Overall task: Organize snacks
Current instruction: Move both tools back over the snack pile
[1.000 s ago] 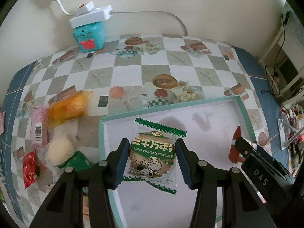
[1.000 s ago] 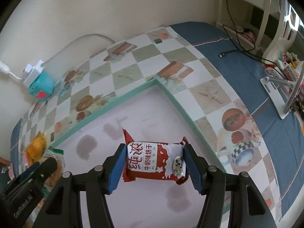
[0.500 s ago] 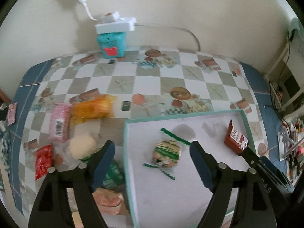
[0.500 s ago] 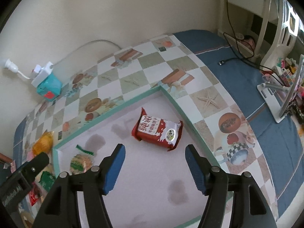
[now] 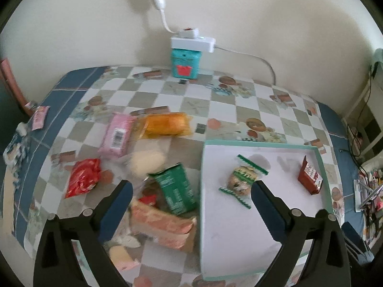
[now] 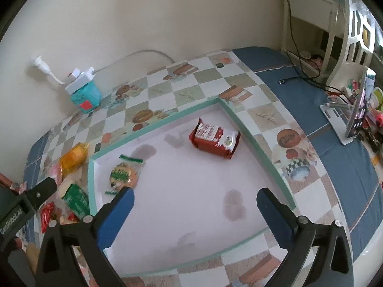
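Note:
A white tray with a teal rim point(image 5: 263, 142) point(image 6: 153, 128) lies on the checked table. In it lie a green round biscuit pack point(image 5: 241, 179) point(image 6: 123, 174) and a red biscuit pack point(image 5: 310, 177) point(image 6: 214, 137). My left gripper point(image 5: 191, 198) is open and empty, high above the tray's left edge. My right gripper point(image 6: 195, 203) is open and empty above the tray's near part. Loose snacks lie left of the tray: a green pack point(image 5: 176, 189), an orange pack point(image 5: 165, 125), a pink pack point(image 5: 117, 137), a red pack point(image 5: 82, 180), a pale bun point(image 5: 147, 160) and a peach pack point(image 5: 162, 224).
A teal box point(image 5: 184, 65) with a white power strip point(image 5: 192, 41) on it stands at the back wall. A phone on a stand point(image 6: 354, 117) and cables lie on the blue cloth at the right. A small pink packet point(image 5: 39, 117) lies at the far left.
Both grippers opened, let go of the green and red packs in the tray, and pulled back and up. The left gripper shifted left over the loose snacks.

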A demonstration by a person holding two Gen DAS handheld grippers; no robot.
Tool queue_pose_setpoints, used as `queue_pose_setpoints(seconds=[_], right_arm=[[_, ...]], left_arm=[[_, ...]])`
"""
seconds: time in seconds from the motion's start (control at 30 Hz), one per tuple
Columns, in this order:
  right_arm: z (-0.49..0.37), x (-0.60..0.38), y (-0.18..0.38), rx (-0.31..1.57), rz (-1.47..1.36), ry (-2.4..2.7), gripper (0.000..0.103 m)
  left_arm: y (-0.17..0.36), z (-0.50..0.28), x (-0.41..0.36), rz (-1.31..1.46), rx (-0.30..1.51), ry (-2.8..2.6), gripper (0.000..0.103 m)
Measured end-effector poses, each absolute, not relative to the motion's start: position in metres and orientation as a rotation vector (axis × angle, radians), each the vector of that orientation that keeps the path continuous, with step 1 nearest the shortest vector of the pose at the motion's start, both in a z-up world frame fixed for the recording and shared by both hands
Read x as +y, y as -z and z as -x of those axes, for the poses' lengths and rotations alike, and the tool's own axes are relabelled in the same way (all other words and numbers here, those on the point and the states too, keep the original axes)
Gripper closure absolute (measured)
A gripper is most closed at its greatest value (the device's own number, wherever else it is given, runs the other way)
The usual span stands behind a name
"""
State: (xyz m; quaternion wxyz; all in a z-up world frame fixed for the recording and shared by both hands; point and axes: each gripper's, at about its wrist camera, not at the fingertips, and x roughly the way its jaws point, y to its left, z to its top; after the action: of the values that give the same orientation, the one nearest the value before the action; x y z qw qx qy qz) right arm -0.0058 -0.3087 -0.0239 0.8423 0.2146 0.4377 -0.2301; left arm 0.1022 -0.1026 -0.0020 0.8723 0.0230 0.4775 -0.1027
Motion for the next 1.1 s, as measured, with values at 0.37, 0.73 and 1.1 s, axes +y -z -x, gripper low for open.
queue_pose_setpoints(seconds=[0.37, 0.73, 1.1], right_arm=[[0.033, -0.266, 0.014, 0.897, -0.409, 0.458, 0.0], [0.037, -0.213, 0.009, 0.887, -0.317, 0.377, 0.0], [0.014, -0.158, 0.017, 0.923, -0.242, 0.278, 0.0]], left_arm=[[-0.03, -0.062, -0.055, -0.034, 0.847, 0.136, 0.004], [-0.033, -0.042, 0.011, 0.08, 0.831, 0.011, 0.004], [-0.01, -0.057, 0.086, 0.014, 0.929, -0.268, 0.004]])
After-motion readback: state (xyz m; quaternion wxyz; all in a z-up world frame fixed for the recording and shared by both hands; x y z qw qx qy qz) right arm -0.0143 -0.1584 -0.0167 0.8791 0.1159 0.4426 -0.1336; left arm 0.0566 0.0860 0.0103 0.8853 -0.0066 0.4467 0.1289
